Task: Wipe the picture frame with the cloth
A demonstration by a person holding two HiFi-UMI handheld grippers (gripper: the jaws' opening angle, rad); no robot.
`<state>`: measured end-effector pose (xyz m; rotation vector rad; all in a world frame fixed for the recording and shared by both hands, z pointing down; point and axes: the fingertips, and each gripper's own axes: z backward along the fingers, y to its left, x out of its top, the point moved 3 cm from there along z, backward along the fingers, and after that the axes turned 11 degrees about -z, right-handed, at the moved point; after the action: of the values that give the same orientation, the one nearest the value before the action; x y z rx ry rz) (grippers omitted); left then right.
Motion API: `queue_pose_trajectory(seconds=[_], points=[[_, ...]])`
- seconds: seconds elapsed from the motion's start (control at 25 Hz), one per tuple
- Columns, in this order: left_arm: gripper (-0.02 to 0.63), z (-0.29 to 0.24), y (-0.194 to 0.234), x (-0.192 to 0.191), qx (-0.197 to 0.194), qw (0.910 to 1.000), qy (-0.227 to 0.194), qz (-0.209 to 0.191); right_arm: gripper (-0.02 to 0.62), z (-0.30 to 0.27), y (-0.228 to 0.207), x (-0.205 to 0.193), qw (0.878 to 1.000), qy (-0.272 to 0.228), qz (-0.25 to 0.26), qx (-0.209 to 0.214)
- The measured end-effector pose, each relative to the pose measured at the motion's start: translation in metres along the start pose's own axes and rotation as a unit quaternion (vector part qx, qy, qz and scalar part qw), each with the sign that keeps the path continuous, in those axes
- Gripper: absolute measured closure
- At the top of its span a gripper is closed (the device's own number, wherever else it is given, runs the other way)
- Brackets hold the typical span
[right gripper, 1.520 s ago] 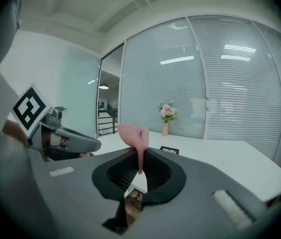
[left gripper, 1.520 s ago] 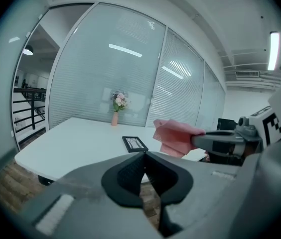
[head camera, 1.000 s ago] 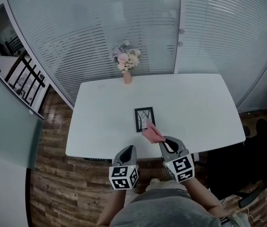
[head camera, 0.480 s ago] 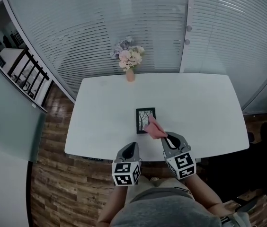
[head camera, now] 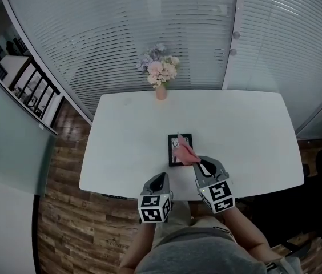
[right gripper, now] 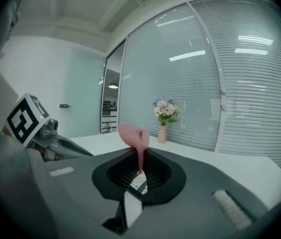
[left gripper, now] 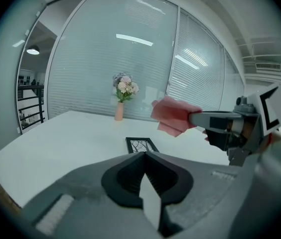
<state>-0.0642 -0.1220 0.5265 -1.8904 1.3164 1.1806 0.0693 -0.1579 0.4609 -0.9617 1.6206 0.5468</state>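
Observation:
A small black picture frame [head camera: 178,147] lies flat on the white table [head camera: 127,136], near its front edge. My right gripper [head camera: 197,162] is shut on a pink cloth [head camera: 185,151], which overlaps the frame's near right part in the head view. In the left gripper view the cloth [left gripper: 173,116] hangs from the right gripper [left gripper: 205,119], just right of and above the frame [left gripper: 141,145]. In the right gripper view the cloth [right gripper: 134,136] stands up from the shut jaws. My left gripper [head camera: 159,179] is shut and empty at the table's front edge, left of the frame.
A pink vase of flowers [head camera: 161,76] stands at the table's far edge, in front of a glass wall with blinds. A wooden floor [head camera: 64,210] and a railing lie to the left. The person's body is against the table's near edge.
My right gripper has carried the cloth forward from the frame's near side onto its right part. The left gripper has hardly moved.

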Motion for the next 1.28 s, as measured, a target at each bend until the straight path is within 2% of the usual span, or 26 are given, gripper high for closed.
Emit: queue_pose_trajectory(seconds=[0.64,0.96,1.28], points=[[0.604,-0.053,0.028,-0.009,-0.022,0.9992,0.034,-0.003,0.58,-0.078,-0.025,0.001,1.0,0.026,0.01,-0.007],[0.604,-0.079,0.022,-0.022,-0.06,0.9957,0.069,-0.017,0.58,-0.112,-0.033,-0.015,0.998,0.056,0.02,-0.002],[0.604,-0.093,0.017,-0.026,-0.085,0.9918,0.09,-0.031,0.58,-0.135,-0.033,-0.035,0.994,0.092,0.058,0.007]])
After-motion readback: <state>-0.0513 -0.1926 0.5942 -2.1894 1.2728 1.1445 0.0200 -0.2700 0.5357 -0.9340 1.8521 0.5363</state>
